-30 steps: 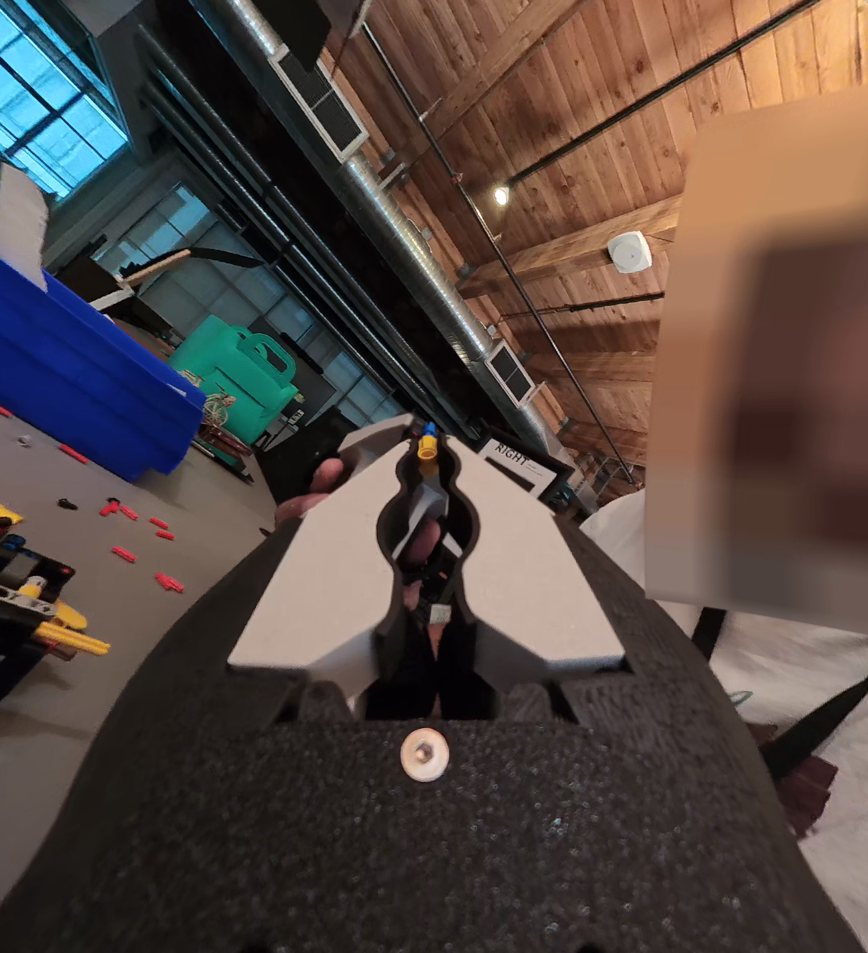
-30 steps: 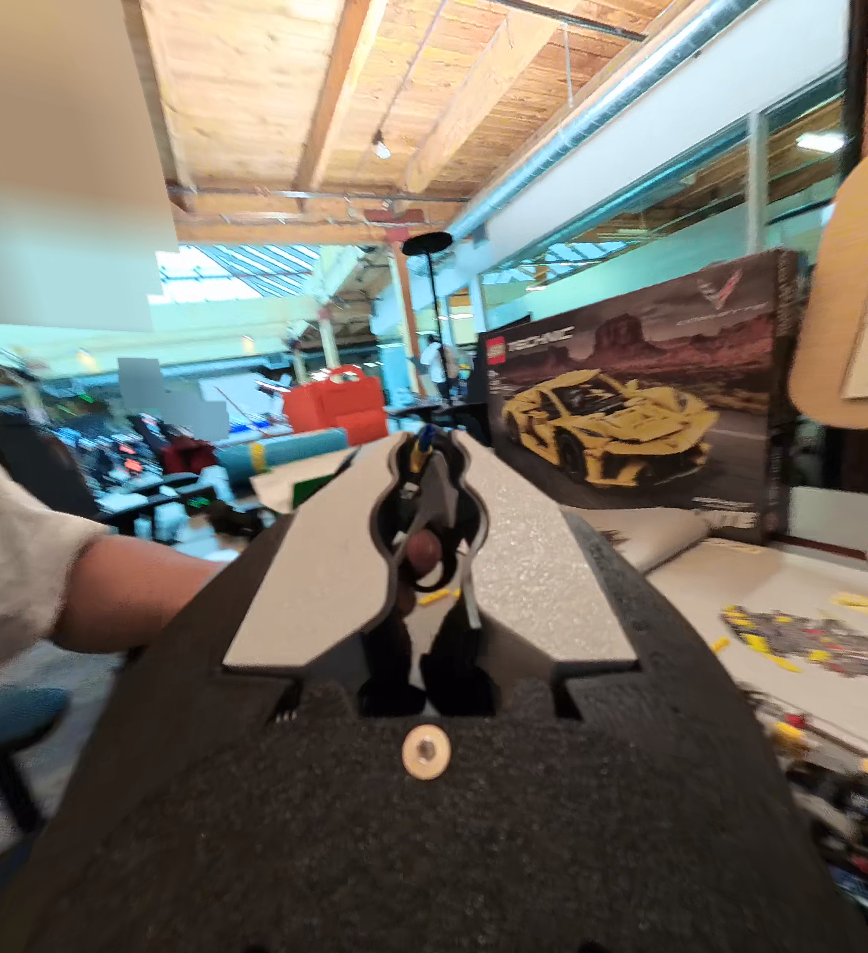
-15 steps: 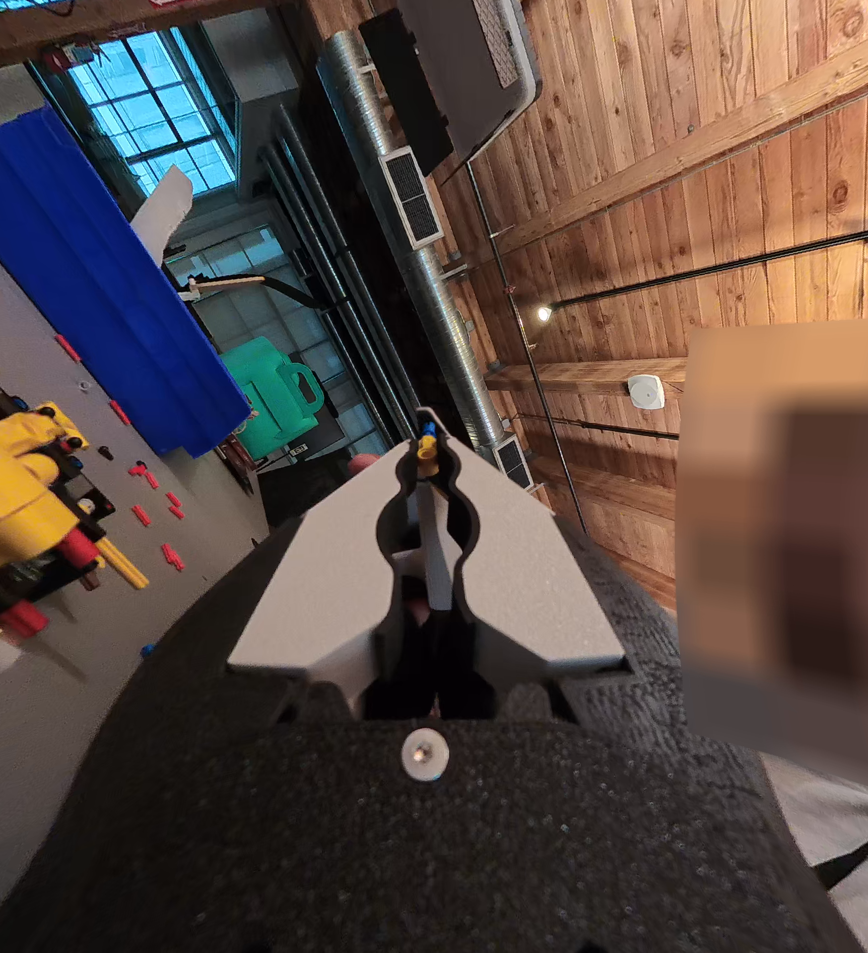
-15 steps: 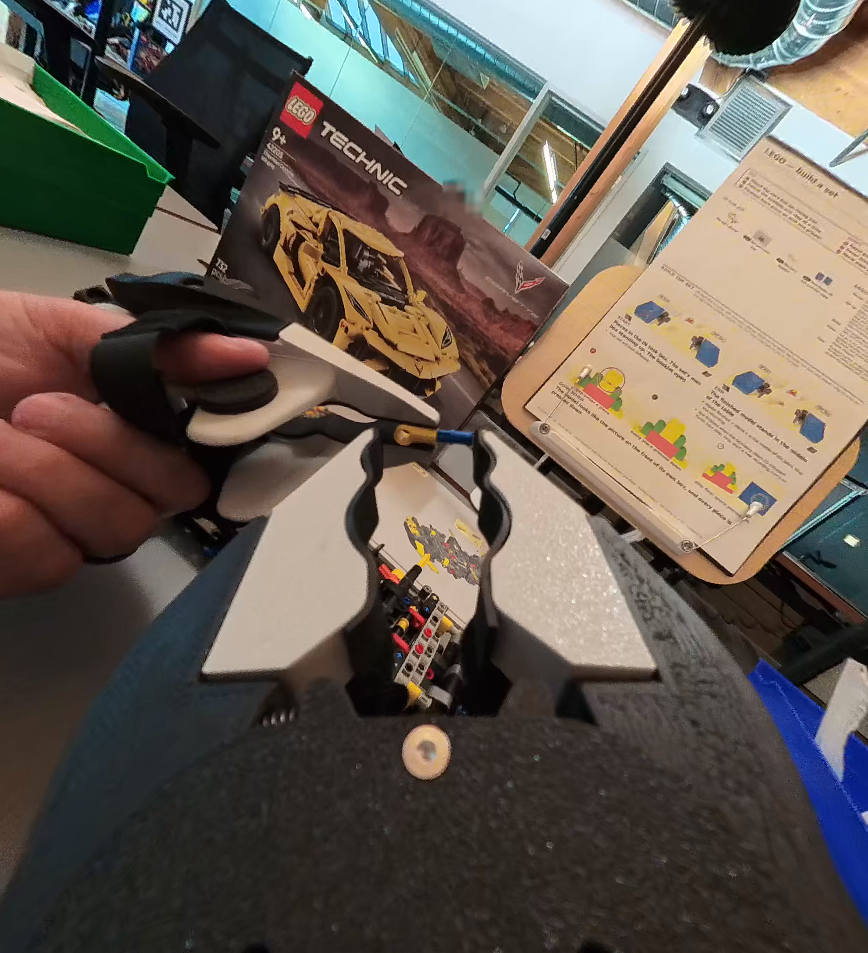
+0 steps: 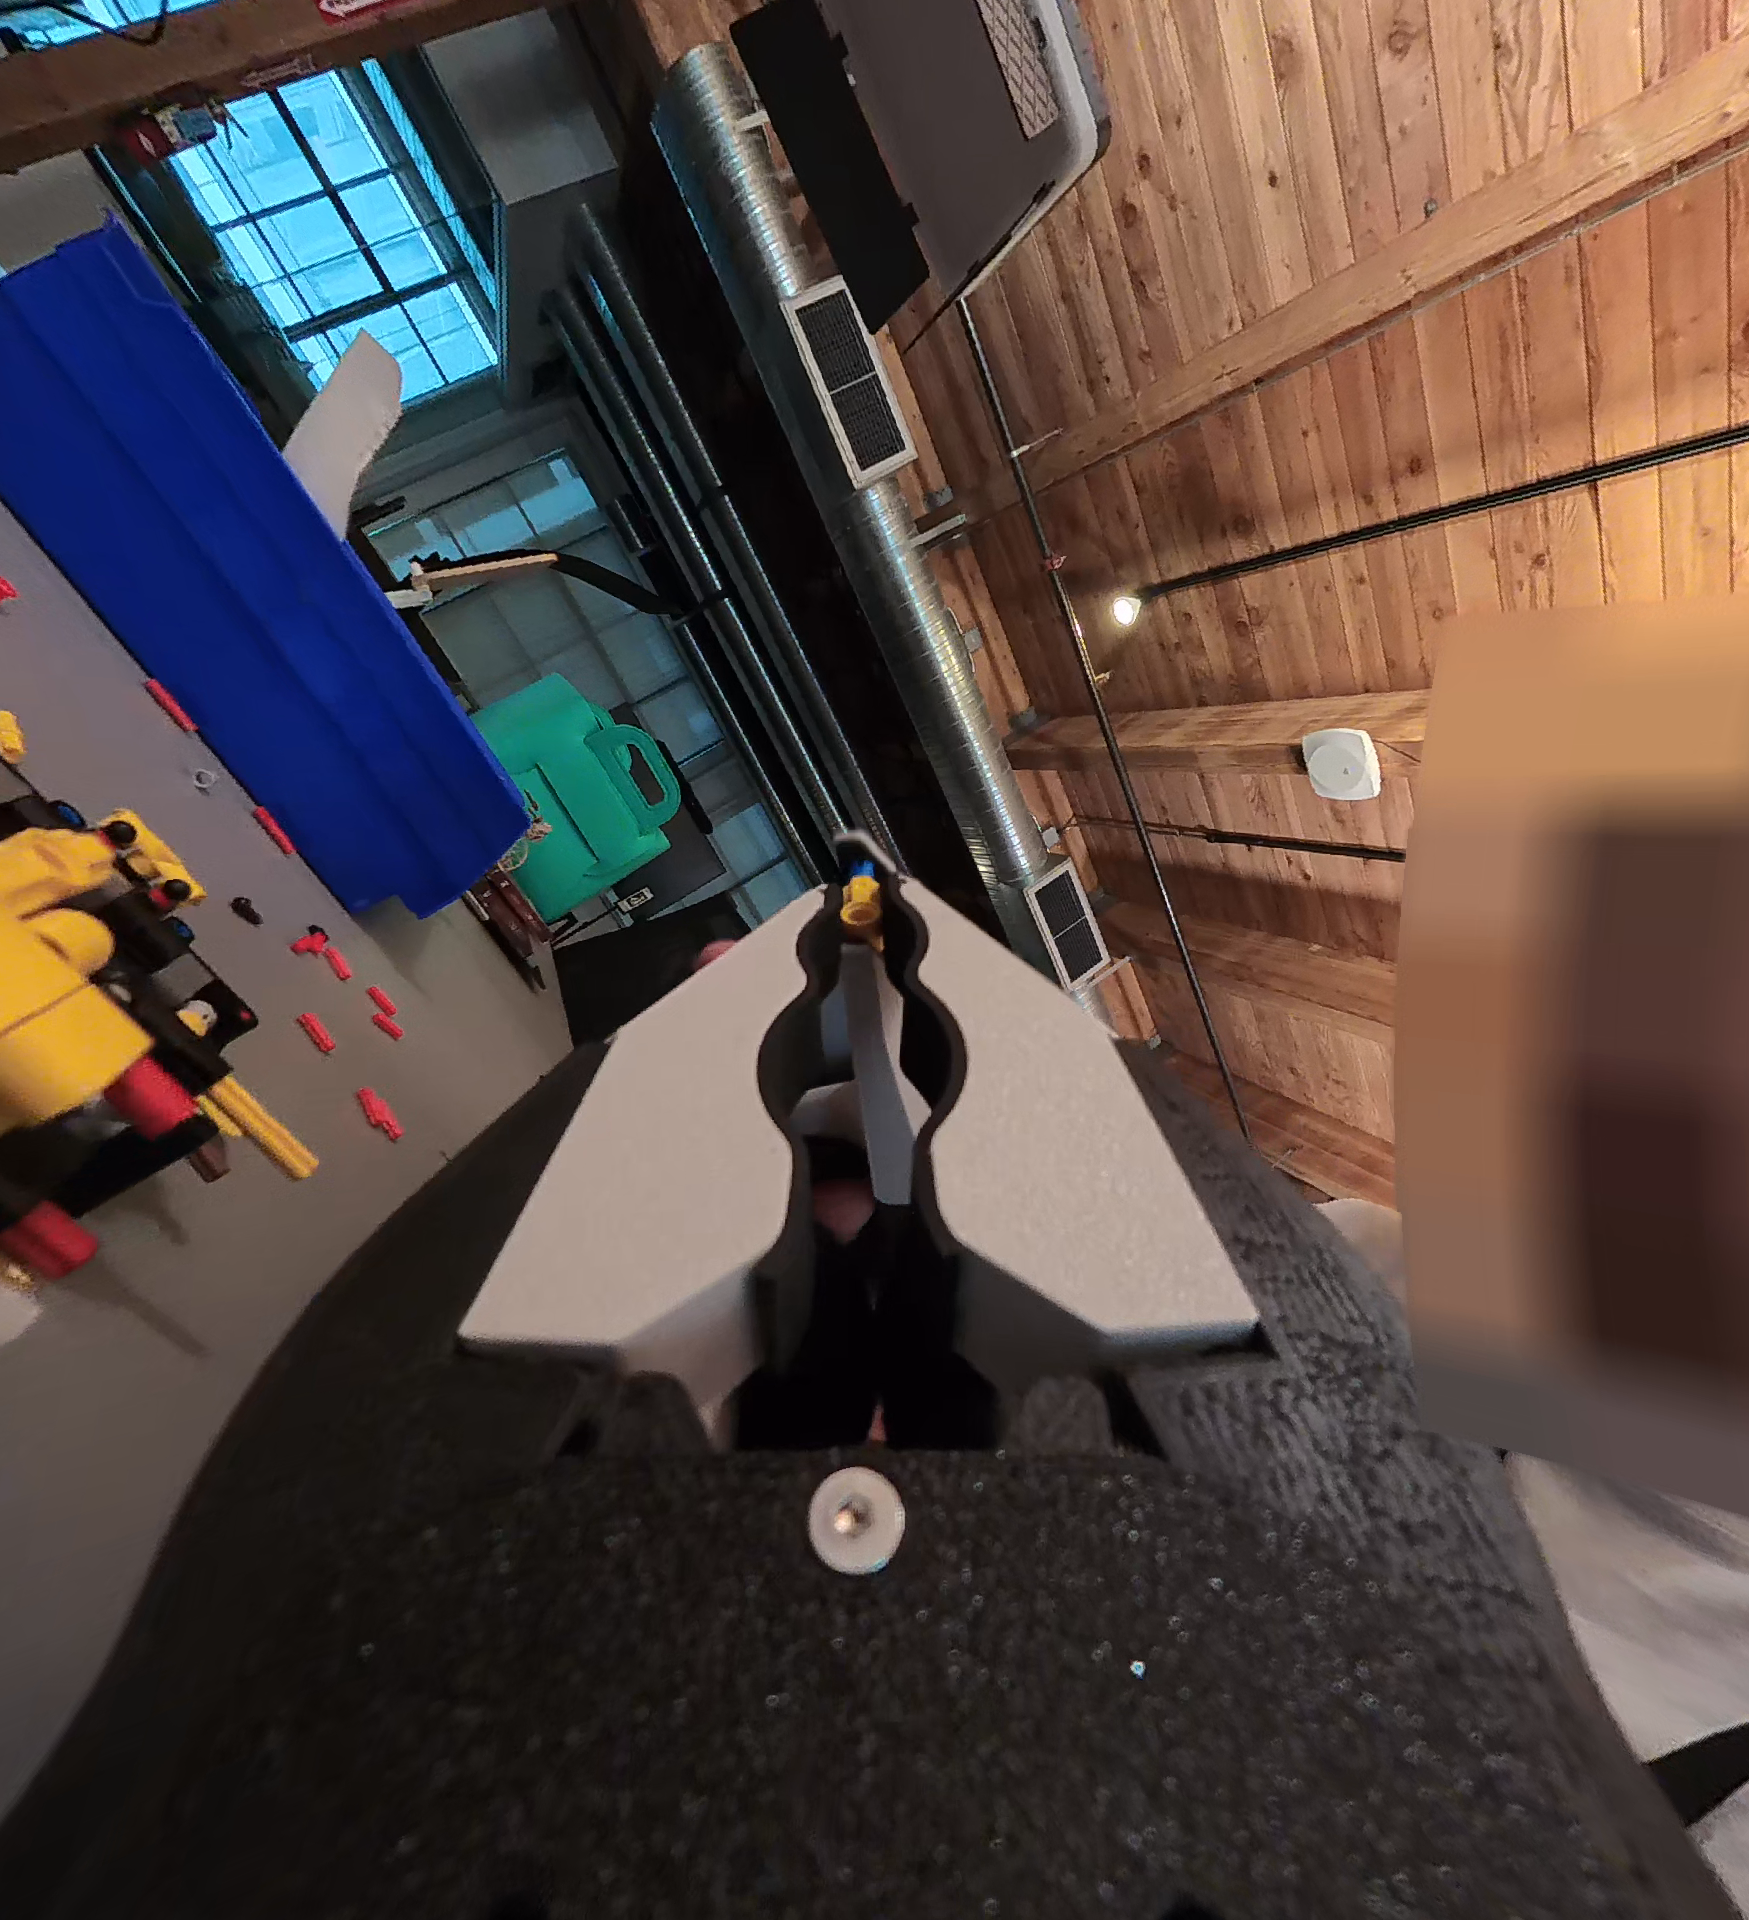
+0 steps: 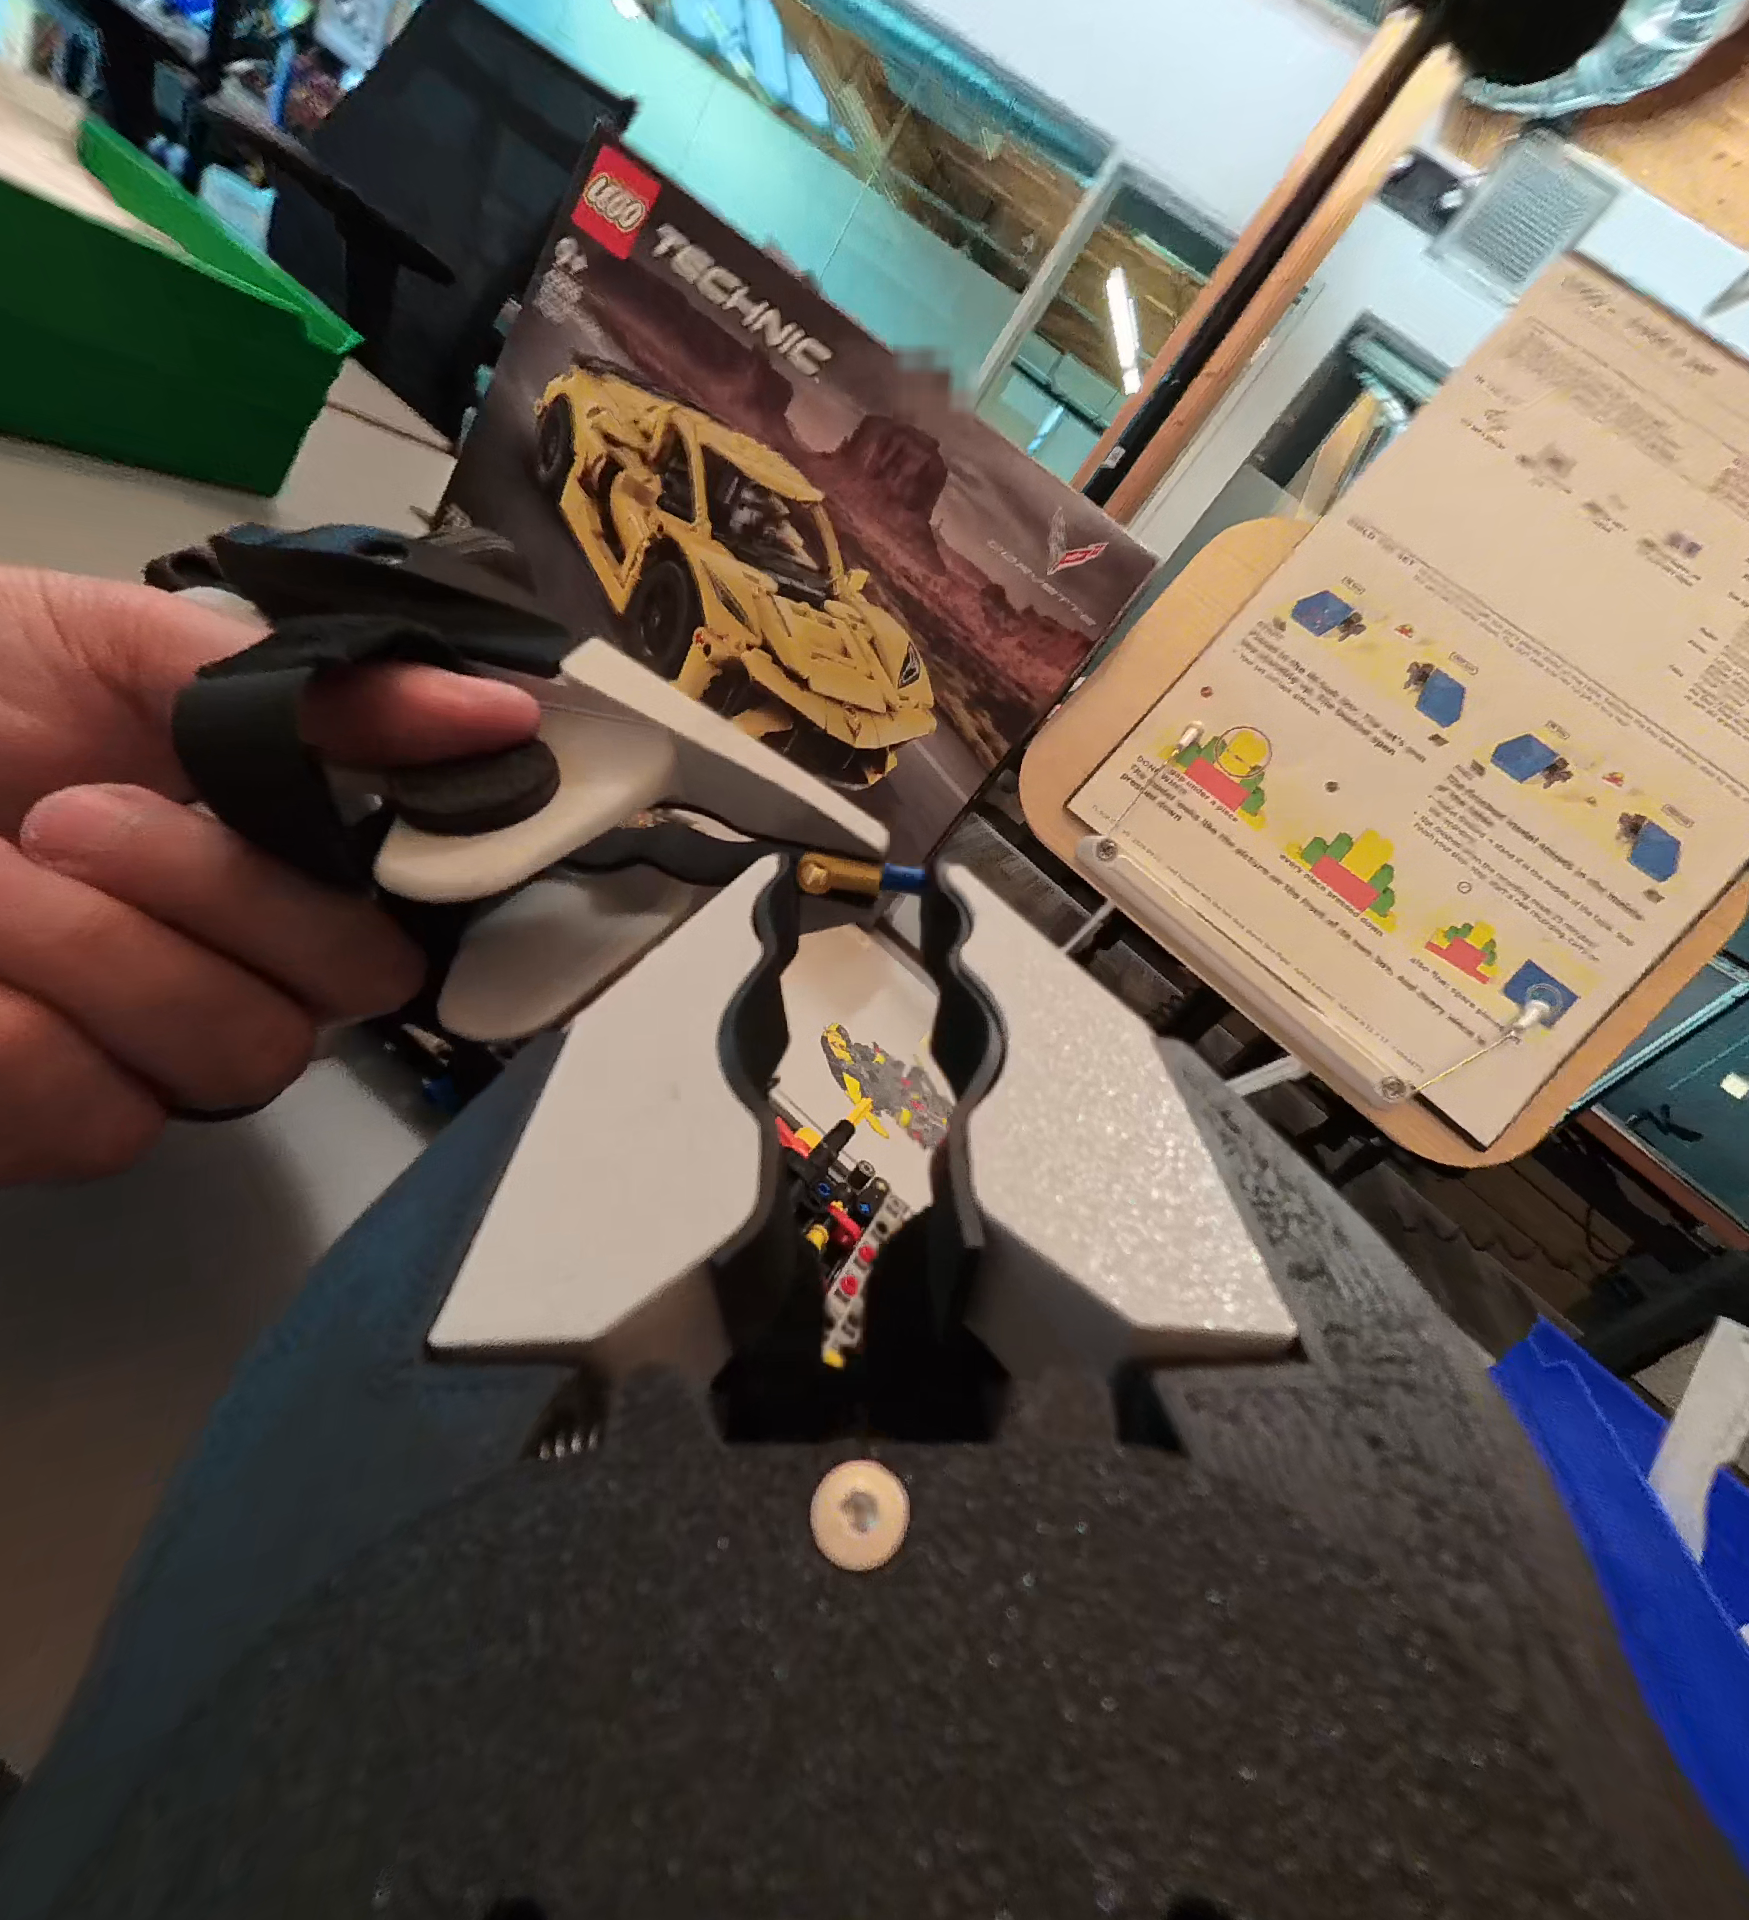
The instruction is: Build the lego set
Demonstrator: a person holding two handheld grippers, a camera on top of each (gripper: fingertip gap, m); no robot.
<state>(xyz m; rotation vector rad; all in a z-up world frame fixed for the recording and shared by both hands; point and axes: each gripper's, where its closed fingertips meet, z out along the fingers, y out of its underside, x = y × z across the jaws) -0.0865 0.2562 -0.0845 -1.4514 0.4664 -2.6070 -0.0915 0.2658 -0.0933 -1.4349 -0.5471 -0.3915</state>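
Assembly looks partly done: a yellow and black car chassis (image 5: 28, 997) lies on the worktop (image 5: 122, 1455) at the left, with red pins (image 5: 340, 1023) loose just beyond it. Left hand-held gripper (image 5: 862, 904), raised off the worktop, pinches a small yellow-and-blue pin (image 6: 849, 876) at its tips. Right hand-held gripper (image 6: 857, 883) stands wide around that pin, gripping nothing. Much of the car seems left to build; the box (image 6: 745, 540) stands far behind.

Printed lettering and a red logo are carried on the dark set box (image 6: 745, 499) picturing a yellow car; small print and diagrams are borne by the instruction sheet (image 6: 1472, 727) clipped to a wooden board (image 6: 1088, 707).
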